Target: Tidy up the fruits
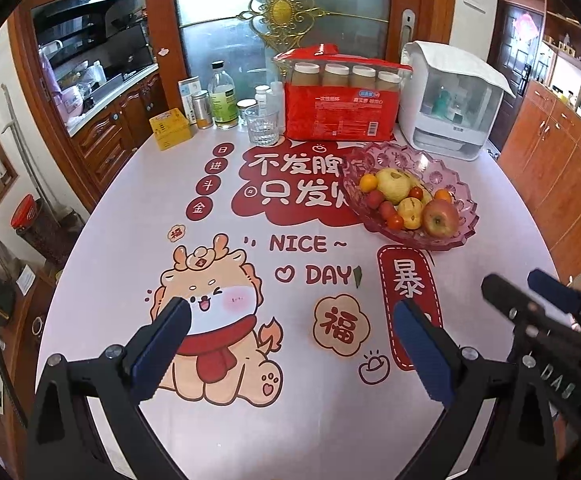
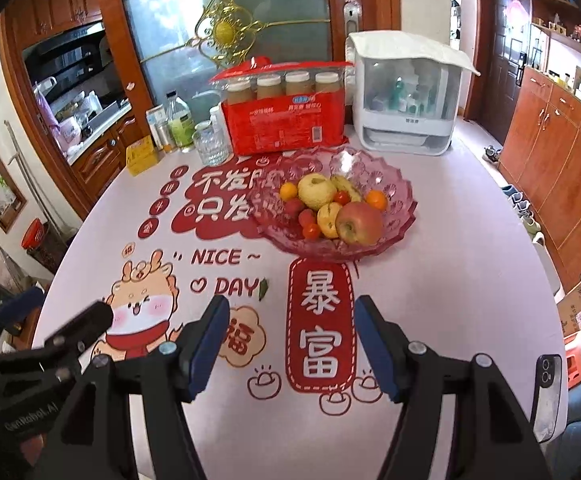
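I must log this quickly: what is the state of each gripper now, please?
Left gripper: open, holding nothing.
Right gripper: open, holding nothing.

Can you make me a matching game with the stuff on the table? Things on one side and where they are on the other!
Things:
1. red apple
2. drinking glass
3. small green leaf
4. phone

Places:
A. lying on the tablecloth beside the word DAY
B. at the near right edge of the table
C. at the front of the pink glass bowl
D. just left of the red package

Pairs: 1-C, 2-D, 3-A, 4-B
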